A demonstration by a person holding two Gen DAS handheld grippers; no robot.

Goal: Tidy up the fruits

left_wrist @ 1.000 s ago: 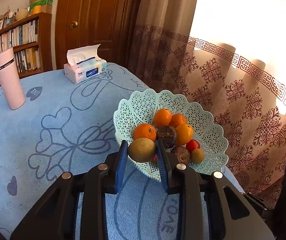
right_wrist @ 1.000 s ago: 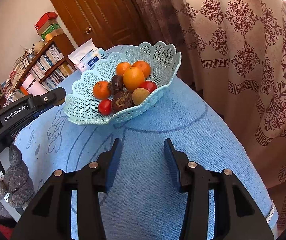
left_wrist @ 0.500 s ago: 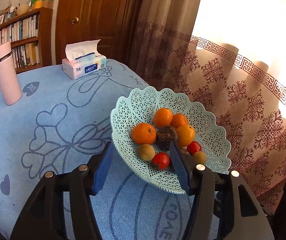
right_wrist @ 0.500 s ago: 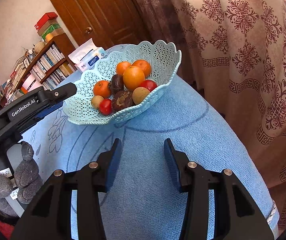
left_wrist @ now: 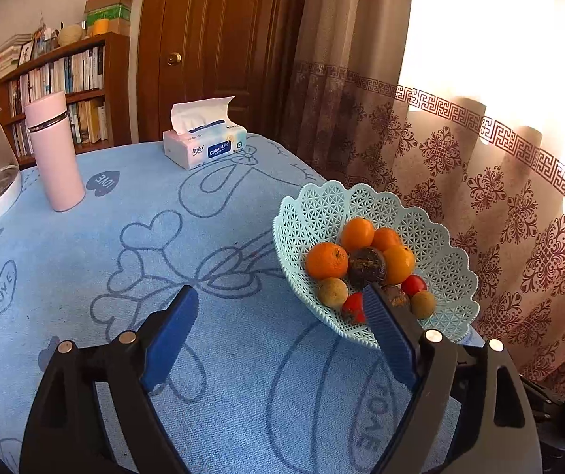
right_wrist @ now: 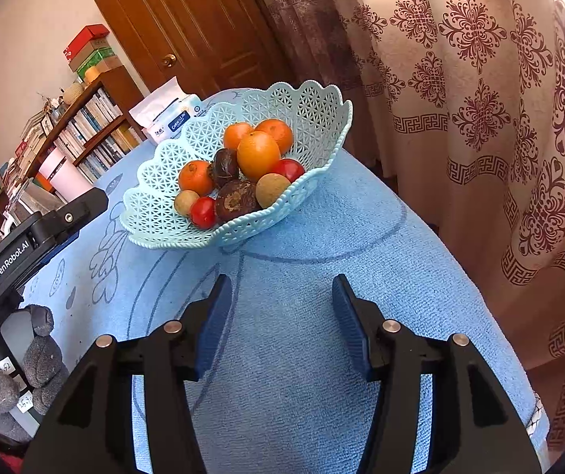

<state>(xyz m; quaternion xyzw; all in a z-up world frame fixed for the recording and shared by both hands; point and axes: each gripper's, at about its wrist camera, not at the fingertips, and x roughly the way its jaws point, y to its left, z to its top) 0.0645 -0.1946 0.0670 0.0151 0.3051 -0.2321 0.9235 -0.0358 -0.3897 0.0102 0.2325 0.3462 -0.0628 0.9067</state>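
Both grippers empty, jaws opening: L gripper (left_wrist: 278, 331) beside basket (left_wrist: 456, 260); R gripper (right_wrist: 278, 316) near it; fruit (right_wrist: 258, 154) all in; next likely pull clear.

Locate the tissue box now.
In the left wrist view the tissue box sits at the table's far edge before the wooden door, beyond the fruit basket.

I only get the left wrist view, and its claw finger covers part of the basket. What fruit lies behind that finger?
Observer: In the right wrist view, a dark brown fruit sits by the basket rim nearest that camera, between a red tomato and a tan fruit.
Operator: Is the right claw carrying anything?
Observer: No. The right claw is opening with nothing between its jaws, above bare blue cloth short of the basket.
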